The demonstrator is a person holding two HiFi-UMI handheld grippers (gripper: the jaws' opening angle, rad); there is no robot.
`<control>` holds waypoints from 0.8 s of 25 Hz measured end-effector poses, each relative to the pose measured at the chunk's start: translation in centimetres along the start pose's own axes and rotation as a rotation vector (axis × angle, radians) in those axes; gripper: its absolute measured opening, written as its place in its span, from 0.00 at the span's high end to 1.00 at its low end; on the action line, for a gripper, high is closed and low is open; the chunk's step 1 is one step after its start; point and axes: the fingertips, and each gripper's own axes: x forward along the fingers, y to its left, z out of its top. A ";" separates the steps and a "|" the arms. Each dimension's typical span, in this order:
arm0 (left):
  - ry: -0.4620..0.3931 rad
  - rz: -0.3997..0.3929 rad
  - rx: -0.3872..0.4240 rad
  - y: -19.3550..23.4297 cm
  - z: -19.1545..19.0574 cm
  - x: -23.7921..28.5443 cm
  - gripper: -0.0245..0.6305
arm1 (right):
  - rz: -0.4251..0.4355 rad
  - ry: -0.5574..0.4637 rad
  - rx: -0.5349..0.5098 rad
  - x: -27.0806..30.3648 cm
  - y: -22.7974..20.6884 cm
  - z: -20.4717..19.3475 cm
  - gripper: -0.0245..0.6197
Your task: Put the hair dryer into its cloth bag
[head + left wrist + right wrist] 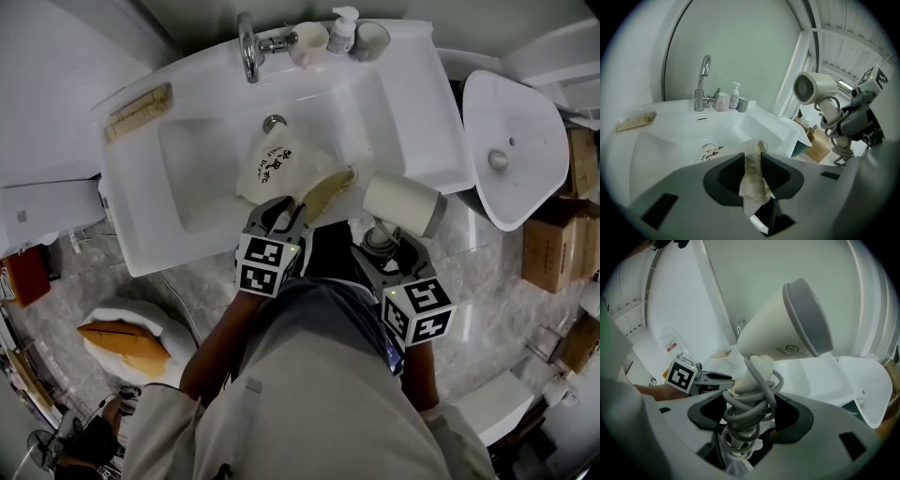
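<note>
Two tools working: left tool [753,159] clamps the rim of the one cream cloth bag [274,167] in the white sink [197,159], right tool [750,404], jaws wide, grips the cord-wrapped handle of the one white hair dryer [780,329], near-right.

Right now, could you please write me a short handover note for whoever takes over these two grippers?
Left gripper: shut on an edge of the cloth bag; the rest of it lies in the sink.
Right gripper: shut on the cord-wrapped handle of the hair dryer, held beside the bag near the sink's front edge.
Done: both gripped.
Left: slide the dryer into the bag; it is not yet inside.
</note>
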 end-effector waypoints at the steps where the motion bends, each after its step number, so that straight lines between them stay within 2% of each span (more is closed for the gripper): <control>1: 0.002 0.001 -0.007 0.1 0.0 0.2 0.80 | 0.005 0.005 -0.003 0.1 -0.2 0.0 0.49; 6: 0.005 0.001 -0.045 0.2 0.0 0.7 0.84 | 0.026 0.030 -0.019 0.9 -1.2 0.1 0.49; 13: 0.003 -0.013 -0.150 0.4 0.1 1.0 0.86 | 0.059 0.072 -0.020 1.7 -2.3 -0.5 0.49; 20: -0.042 -0.008 -0.184 0.9 1.3 1.0 0.88 | 0.122 0.139 -0.005 3.0 -2.5 -2.6 0.49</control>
